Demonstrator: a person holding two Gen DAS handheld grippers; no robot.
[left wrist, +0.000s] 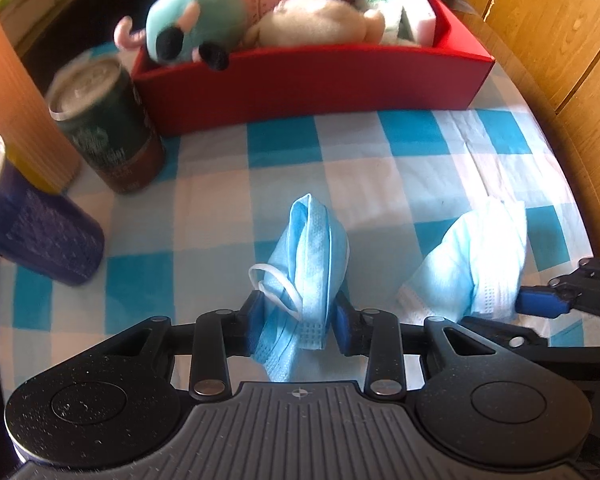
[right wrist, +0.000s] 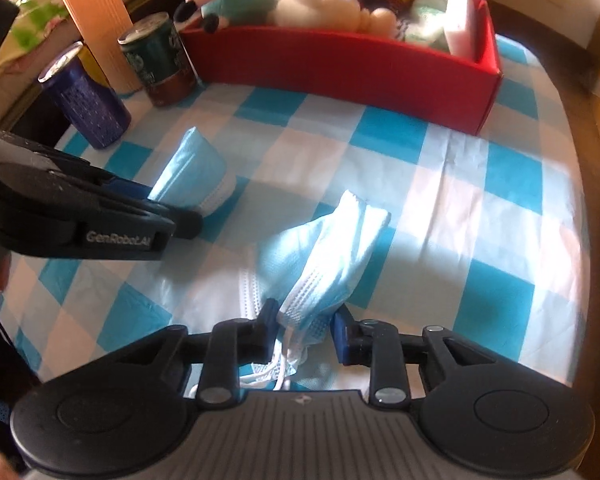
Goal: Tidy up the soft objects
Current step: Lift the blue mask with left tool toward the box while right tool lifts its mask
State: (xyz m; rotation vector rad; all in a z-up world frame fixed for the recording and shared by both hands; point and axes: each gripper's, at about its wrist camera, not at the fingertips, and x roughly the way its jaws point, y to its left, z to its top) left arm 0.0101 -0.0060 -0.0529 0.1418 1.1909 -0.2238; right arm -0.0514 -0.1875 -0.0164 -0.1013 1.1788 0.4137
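My left gripper (left wrist: 298,316) is shut on a folded blue face mask (left wrist: 308,256), held just above the checked tablecloth (left wrist: 220,208). My right gripper (right wrist: 304,326) is shut on a second, paler blue face mask (right wrist: 328,252). In the left wrist view this second mask (left wrist: 472,264) and the right gripper show at the right. In the right wrist view the left gripper's mask (right wrist: 192,168) shows at the left. A red box (left wrist: 300,84) full of plush toys (left wrist: 196,24) stands at the back; it also shows in the right wrist view (right wrist: 340,68).
A dark green can (left wrist: 108,128), a blue can (left wrist: 40,236) and an orange ribbed container (left wrist: 16,112) stand at the left. In the right wrist view they are the green can (right wrist: 160,60), blue can (right wrist: 84,100) and orange container (right wrist: 100,24). Wooden panels (left wrist: 560,40) lie at the right.
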